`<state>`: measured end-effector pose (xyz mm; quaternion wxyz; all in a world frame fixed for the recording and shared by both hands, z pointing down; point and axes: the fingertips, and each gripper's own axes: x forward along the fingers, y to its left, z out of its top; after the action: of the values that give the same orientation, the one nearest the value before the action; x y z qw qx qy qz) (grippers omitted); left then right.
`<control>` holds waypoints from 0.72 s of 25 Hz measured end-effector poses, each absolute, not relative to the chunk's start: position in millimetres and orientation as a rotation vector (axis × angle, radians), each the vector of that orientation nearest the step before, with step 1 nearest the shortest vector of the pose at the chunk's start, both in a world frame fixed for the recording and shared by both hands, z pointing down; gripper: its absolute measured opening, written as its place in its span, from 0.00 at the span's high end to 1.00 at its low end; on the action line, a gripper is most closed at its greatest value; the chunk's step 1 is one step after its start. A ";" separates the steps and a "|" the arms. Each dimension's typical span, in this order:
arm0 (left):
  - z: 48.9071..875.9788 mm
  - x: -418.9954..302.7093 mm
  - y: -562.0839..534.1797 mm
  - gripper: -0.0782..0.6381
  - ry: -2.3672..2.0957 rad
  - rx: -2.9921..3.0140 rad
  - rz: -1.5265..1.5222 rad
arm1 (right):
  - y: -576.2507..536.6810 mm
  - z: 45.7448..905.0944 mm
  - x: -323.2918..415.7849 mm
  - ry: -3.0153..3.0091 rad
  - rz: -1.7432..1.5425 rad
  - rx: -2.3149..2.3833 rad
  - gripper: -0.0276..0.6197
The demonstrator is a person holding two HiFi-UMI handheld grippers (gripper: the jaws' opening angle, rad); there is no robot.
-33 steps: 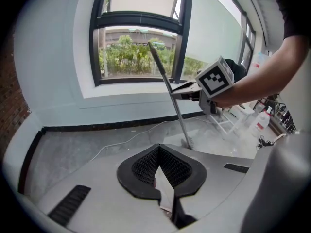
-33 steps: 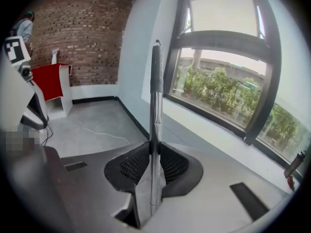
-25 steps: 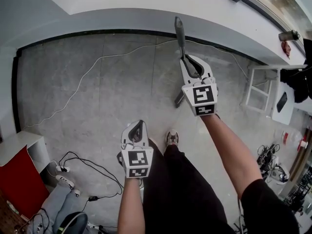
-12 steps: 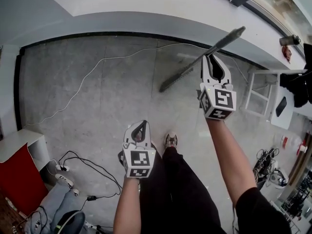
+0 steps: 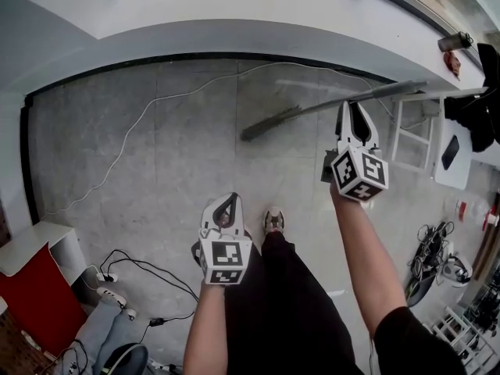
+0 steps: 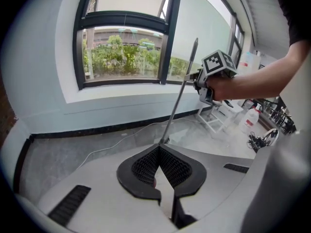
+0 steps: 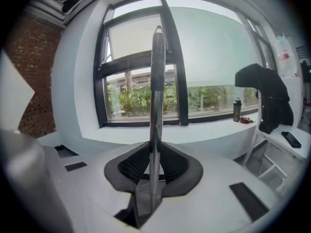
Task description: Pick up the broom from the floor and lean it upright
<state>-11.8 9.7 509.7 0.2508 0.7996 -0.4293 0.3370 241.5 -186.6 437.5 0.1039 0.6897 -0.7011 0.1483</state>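
Note:
My right gripper (image 5: 353,108) is shut on the broom (image 5: 312,109), gripping its thin grey handle partway along. In the head view the broom slants across the floor, with the brush end (image 5: 258,127) low at the left and the handle tip at the right by the white stool. In the right gripper view the handle (image 7: 155,106) stands upright between the pads of the right gripper (image 7: 151,149). My left gripper (image 5: 227,200) hangs lower, near my legs, shut and empty. The left gripper view shows its jaws (image 6: 159,148) closed, with the broom (image 6: 177,101) beyond them.
A white cable (image 5: 148,108) trails over the grey floor below the wall's black skirting. A white stool (image 5: 414,131) and a black jacket (image 5: 476,108) are at the right. A red cabinet (image 5: 31,287) and a power strip with cords (image 5: 109,276) sit at the lower left.
My right gripper moved right and rolled, swinging the broom from pointing away from me to slanting across the view. The left gripper barely shifted.

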 end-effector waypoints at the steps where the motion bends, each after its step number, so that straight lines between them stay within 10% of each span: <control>1: 509.7 -8.2 10.6 0.88 -1.159 2.181 0.921 | -182.4 441.0 249.4 -2.054 0.467 2.052 0.86; 18: 515.3 3.0 10.6 0.88 -1.196 2.121 0.819 | -159.1 457.5 254.4 -2.133 0.532 1.982 0.86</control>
<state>3.0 10.6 515.3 0.2824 0.7920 -0.4464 0.3060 254.4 -159.1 457.5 0.0908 0.6670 -0.7175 0.1791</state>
